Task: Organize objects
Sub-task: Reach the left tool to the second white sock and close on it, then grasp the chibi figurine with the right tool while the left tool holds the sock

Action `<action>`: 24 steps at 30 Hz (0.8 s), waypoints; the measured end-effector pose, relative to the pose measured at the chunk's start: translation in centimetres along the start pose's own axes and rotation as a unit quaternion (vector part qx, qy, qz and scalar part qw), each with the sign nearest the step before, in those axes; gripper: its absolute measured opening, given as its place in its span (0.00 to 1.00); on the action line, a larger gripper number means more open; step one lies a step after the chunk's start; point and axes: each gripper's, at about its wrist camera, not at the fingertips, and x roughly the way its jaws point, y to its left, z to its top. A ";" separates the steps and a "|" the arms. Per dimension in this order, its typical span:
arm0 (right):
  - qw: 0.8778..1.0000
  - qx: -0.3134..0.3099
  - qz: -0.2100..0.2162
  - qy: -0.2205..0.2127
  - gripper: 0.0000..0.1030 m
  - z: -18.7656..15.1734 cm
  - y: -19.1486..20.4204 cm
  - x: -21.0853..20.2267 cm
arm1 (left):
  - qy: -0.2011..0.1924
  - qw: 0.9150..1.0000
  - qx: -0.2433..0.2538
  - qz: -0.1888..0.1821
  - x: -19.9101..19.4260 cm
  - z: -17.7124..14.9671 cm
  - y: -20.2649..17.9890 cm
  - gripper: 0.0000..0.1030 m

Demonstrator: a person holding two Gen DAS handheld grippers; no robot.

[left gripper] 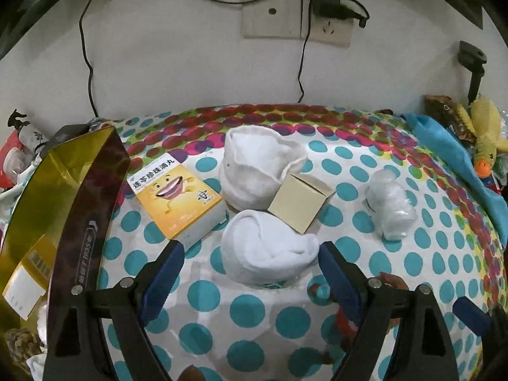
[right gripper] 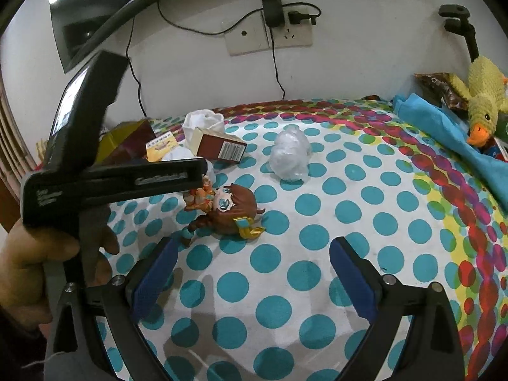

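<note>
Progress: early, nothing visibly sorted | left hand-held gripper (left gripper: 250, 273) gaped wide, empty, straddling white sock (left gripper: 266, 250) on tabletop (left gripper: 222, 317) | right hand-held gripper (right gripper: 250, 273) wide, empty, near figurine (right gripper: 228, 212) | boxes, wrapped bundle (right gripper: 290, 155) left loose.

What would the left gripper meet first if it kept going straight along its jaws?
Most likely the nearer white sock, lying centred just beyond the open left gripper. The small beige box sits behind it; depth is approximate.
</note>
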 end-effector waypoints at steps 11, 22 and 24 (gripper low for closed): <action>0.999 0.020 0.017 0.030 0.94 0.1 -0.8 0.7 | 0.022 0.999 -0.015 -0.021 1.6 0.7 -0.1 0.65; 0.999 0.008 0.008 0.031 0.95 0.0 -0.1 0.4 | -0.041 0.998 -0.044 -0.032 -5.2 -1.5 2.7 0.61; 0.999 -0.005 0.002 0.037 0.95 0.2 0.3 0.8 | -0.051 0.998 -0.032 -0.022 -6.8 -2.5 3.0 0.61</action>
